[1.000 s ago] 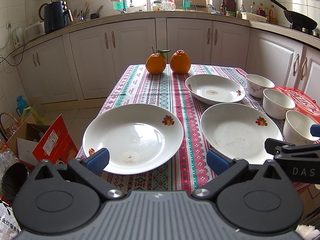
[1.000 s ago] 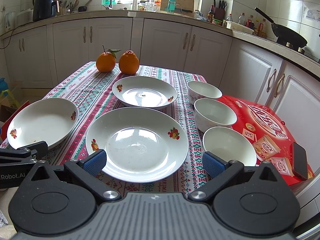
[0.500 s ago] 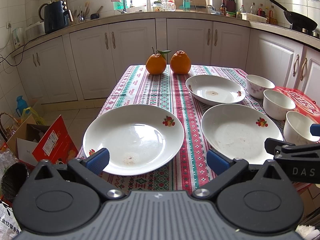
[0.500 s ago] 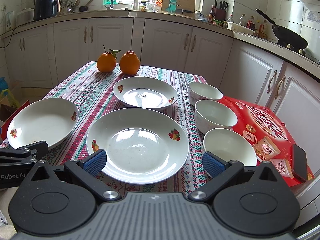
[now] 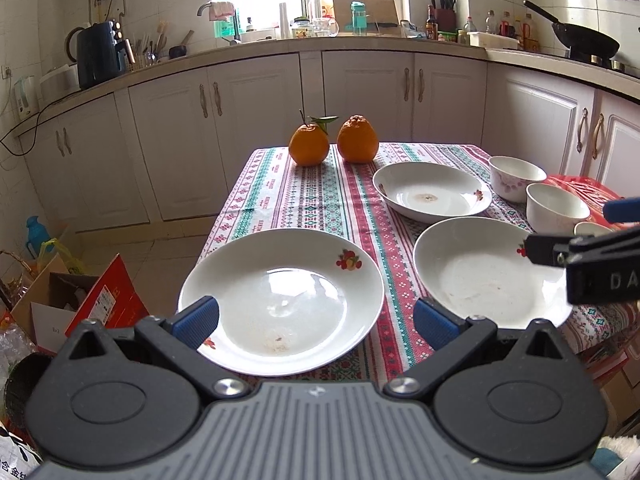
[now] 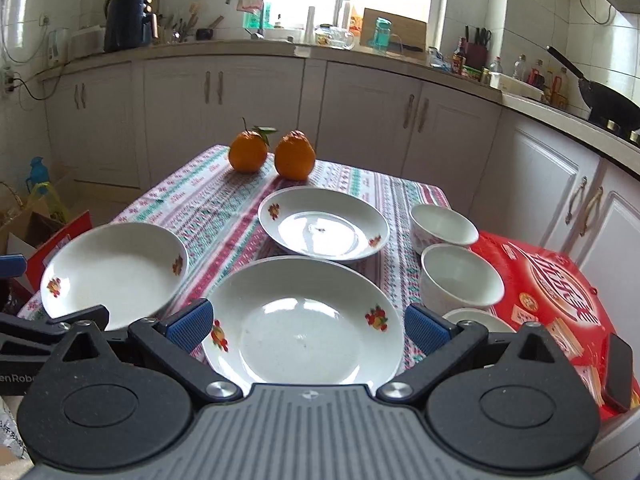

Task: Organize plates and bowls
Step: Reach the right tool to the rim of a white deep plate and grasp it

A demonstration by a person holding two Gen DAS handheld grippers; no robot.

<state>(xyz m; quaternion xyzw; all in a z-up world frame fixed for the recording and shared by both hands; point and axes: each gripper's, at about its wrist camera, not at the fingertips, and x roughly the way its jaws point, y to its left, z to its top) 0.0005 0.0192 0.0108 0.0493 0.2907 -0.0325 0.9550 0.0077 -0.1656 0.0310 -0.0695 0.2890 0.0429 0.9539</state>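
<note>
On the bench: three white plates and three white bowls lie spread over the patterned cloth, none stacked.
Left plate: the left plate (image 5: 280, 296) sits at the near left edge, right ahead of my left hand-held gripper (image 5: 316, 320).
Middle plate: the middle plate (image 6: 304, 320) lies straight in front of my right hand-held gripper (image 6: 306, 322).
Far plate: the far plate (image 6: 324, 222) rests beyond it, just short of two oranges (image 6: 272, 156).
Bowls: the far bowl (image 6: 442, 224), the middle bowl (image 6: 460, 278) and the near bowl (image 6: 476, 318) run in a row along the right, beside a red box (image 6: 552, 288).
Left hand-held gripper: spread wide, pinching nothing, level with the near rim of its plate.
Right hand-held gripper: spread wide too, empty, poised at the near rim of the middle plate.
Step in hand: I judge this the approach before a first pick-up; nothing is gathered yet.
Next move: it calls for sliding one finger under a rim and one over it, then closing firmly, since glazed plates look slippery.
Hard to see: the near bowl is mostly hidden behind my right finger; whether either hand-held gripper touches a rim I cannot tell.
Cut off: the red box's right side and a dark phone (image 6: 618, 372) on it run off the edge.
</note>
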